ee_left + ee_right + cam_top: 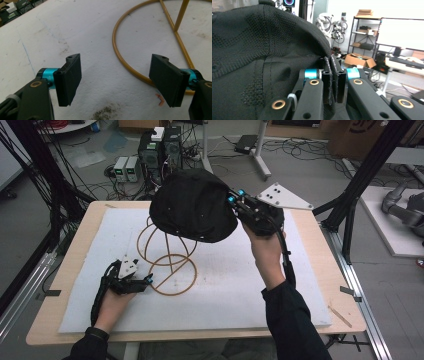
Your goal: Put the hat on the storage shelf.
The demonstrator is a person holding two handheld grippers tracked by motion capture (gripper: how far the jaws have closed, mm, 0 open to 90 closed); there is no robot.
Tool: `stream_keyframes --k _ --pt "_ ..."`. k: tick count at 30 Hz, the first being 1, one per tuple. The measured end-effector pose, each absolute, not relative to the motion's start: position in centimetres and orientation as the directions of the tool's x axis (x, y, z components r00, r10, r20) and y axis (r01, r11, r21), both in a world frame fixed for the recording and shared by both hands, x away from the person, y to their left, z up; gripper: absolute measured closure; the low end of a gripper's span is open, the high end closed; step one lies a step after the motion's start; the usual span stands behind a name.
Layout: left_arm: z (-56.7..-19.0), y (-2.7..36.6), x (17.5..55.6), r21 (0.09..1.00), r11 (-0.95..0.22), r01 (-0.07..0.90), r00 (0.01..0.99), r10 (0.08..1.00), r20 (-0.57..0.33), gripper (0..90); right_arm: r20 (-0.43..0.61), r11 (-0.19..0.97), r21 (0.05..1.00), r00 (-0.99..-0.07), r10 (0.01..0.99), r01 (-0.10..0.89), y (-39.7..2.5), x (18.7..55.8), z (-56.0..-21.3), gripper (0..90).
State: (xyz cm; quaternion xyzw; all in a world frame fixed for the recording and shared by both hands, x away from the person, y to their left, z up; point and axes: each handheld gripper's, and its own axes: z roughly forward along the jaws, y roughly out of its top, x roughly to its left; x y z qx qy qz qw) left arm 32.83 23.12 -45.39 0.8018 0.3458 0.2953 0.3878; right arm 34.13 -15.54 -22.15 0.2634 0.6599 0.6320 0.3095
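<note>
One soft, light black cap (192,211) hangs pinched at its edge in my right gripper (234,196); my left gripper (148,280), jaws spread, rests beside the stiff wire stand (172,265).

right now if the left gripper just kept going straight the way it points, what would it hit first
Most likely the gold wire stand. The left gripper sits low over the white mat, jaws open, and the ring of the stand's base curves across just ahead of its right jaw. How far ahead is hard to judge.
</note>
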Motion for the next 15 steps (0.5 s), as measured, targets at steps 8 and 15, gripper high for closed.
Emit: stream_keyframes --k 8,15 --pt "-45.2 24.1 32.5 0.884 -0.359 0.301 0.571 0.810 0.134 24.1 -0.077 0.081 0.996 -0.697 0.713 -0.027 -12.1 34.4 -23.2 88.9" --pt "-45.2 24.9 32.2 0.914 -0.303 0.271 0.568 0.817 0.102 23.3 -0.078 0.096 0.995 -0.707 0.703 -0.014 -10.5 34.4 -24.3 88.9"
